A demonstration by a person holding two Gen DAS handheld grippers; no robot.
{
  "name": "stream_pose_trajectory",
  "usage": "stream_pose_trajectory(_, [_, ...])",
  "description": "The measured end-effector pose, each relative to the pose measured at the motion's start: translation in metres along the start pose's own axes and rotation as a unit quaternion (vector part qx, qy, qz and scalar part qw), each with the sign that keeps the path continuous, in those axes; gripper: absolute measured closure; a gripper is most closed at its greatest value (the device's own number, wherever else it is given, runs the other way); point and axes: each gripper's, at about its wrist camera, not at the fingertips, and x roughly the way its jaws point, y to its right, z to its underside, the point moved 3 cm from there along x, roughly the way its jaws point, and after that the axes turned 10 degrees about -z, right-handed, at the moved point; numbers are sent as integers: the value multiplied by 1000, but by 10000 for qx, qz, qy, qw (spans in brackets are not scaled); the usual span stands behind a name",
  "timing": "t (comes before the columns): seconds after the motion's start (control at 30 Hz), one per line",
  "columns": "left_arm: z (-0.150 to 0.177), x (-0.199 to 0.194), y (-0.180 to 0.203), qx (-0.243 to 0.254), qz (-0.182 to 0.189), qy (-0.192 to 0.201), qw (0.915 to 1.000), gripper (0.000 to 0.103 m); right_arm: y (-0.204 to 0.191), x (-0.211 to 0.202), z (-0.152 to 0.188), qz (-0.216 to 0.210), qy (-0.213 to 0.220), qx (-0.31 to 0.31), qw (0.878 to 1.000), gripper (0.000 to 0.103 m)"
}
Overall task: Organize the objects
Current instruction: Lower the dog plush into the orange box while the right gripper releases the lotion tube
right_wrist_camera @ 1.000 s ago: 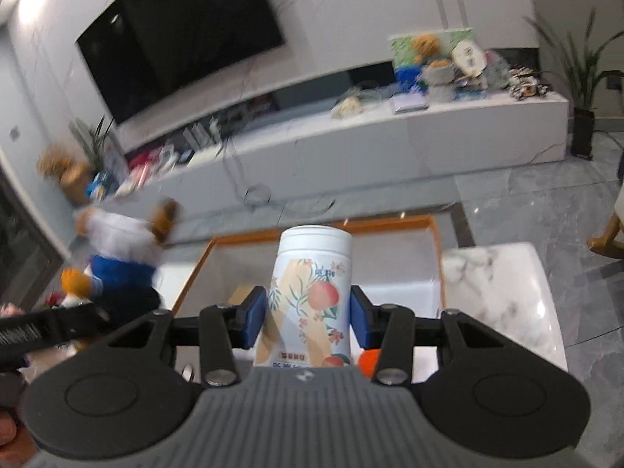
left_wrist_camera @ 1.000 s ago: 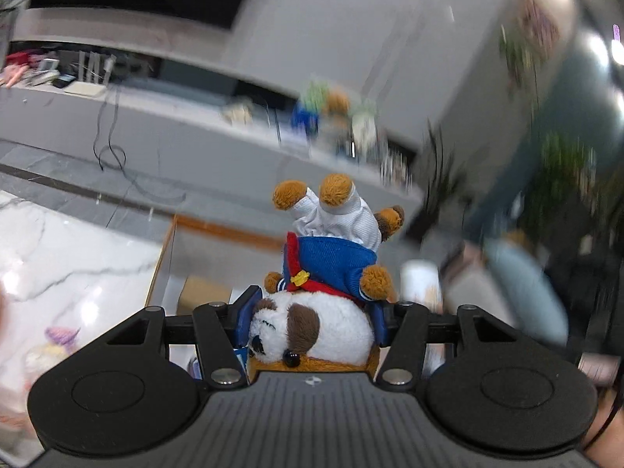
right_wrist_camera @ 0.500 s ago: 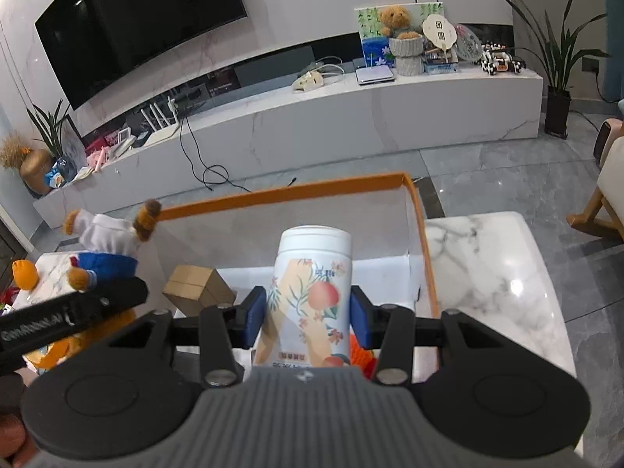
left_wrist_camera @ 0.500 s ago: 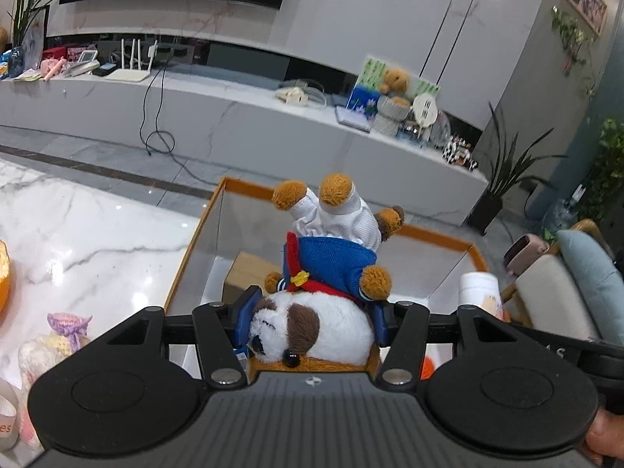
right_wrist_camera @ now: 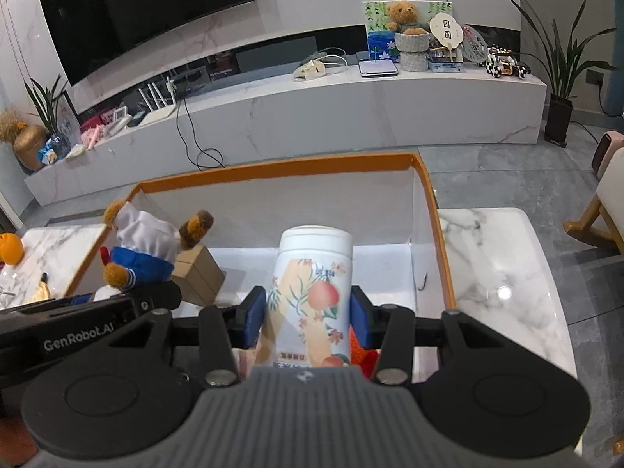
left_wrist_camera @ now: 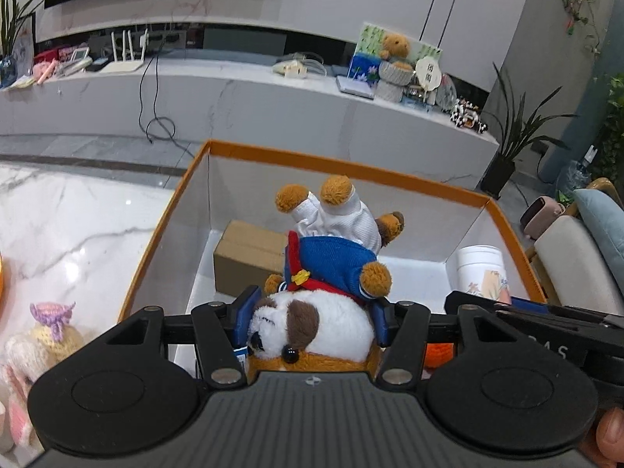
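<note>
While clamped in tongs (left_wrist_camera: 314,312), fuzzy plush dog (left_wrist_camera: 312,323), smooth cylindrical canister (right_wrist_camera: 310,296).

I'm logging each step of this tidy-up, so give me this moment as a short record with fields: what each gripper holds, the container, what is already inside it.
left gripper: shut on the plush dog, held head-first, feet pointing away
right gripper: shut on the white canister with peach print
container: orange-rimmed box, white inside, on the marble table
position: both held items are over the open box
already in box: small cardboard carton; an orange item below the grippers, too hidden to identify
left outside: knitted toy on the table
</note>
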Motion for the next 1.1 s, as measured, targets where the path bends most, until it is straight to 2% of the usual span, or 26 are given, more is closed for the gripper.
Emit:
stream_pose_trajectory(0.2, [5,7,-2,-48,-46,-225,9997,38,4,9,5,76,-140,-1,9999,55])
stream_pose_trajectory(0.37, [9,10,5,193,-146,-340,9991,37,2,14,10,121,-225,-92,9996,55])
stream_pose_trajectory(0.4, [10,10,6,227,-174,-335,9990,37,1,14,10,134,-216,-108,9996,59])
stream_pose_trajectory(0.43, [10,9,7,251,-188,-323,9990,36,1,13,10,145,-205,-112,9996,70])
stream_pose_trajectory(0.53, [9,6,7,228,-119,-305,9992,28,1,12,9,101,-193,-91,9997,69])
stream_pose_trajectory(0.6, [8,2,7,172,-38,-243,9996,19,1,10,7,159,-139,-122,9997,68])
stream_pose_trajectory(0.67, [5,-3,7,146,1,-137,9998,18,1,8,6,205,-100,-123,9997,64])
stream_pose_trajectory(0.87, [-1,-12,7,135,79,-51,9999,18,7,-1,0,193,0,-41,9998,64])
stream_pose_trajectory(1.1, [-3,-22,-1,251,-16,107,9996,18,12,-11,-3,218,83,-74,9997,63])
